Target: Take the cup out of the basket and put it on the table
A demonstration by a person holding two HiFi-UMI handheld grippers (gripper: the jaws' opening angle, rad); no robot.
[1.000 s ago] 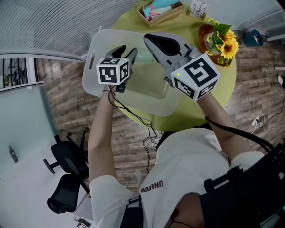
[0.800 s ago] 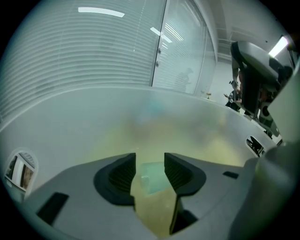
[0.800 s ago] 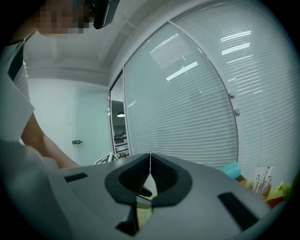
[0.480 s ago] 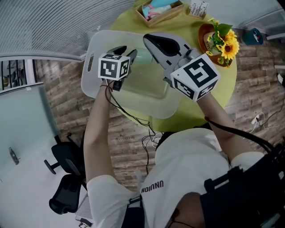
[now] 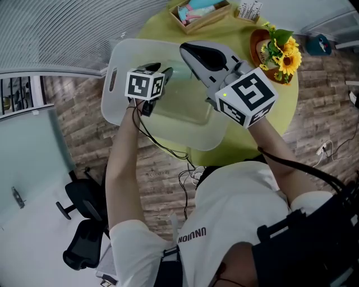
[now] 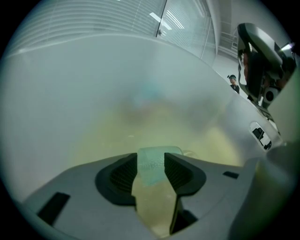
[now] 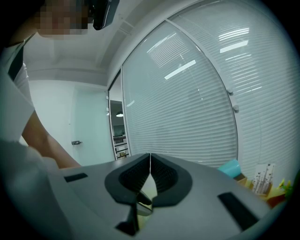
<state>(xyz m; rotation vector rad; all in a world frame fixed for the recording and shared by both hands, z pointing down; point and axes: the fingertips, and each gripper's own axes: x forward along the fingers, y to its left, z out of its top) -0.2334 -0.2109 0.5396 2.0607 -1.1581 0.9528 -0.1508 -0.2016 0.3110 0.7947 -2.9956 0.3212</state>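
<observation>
While it sits inside the translucent basket (image 5: 112, 95), the pale green cup (image 6: 151, 169) is pinched at its rim between the jaws of the left gripper (image 6: 151, 158), which reaches down into the basket from the near side. Whether the cup rests on the basket floor cannot be told. The right gripper (image 7: 150, 161) hangs above the basket's right half, jaws pressed together on nothing. The basket stands on a round yellow-green table (image 5: 280, 109), with sunflowers (image 5: 284, 53) and a wooden tray (image 5: 208, 17) farther back.
</observation>
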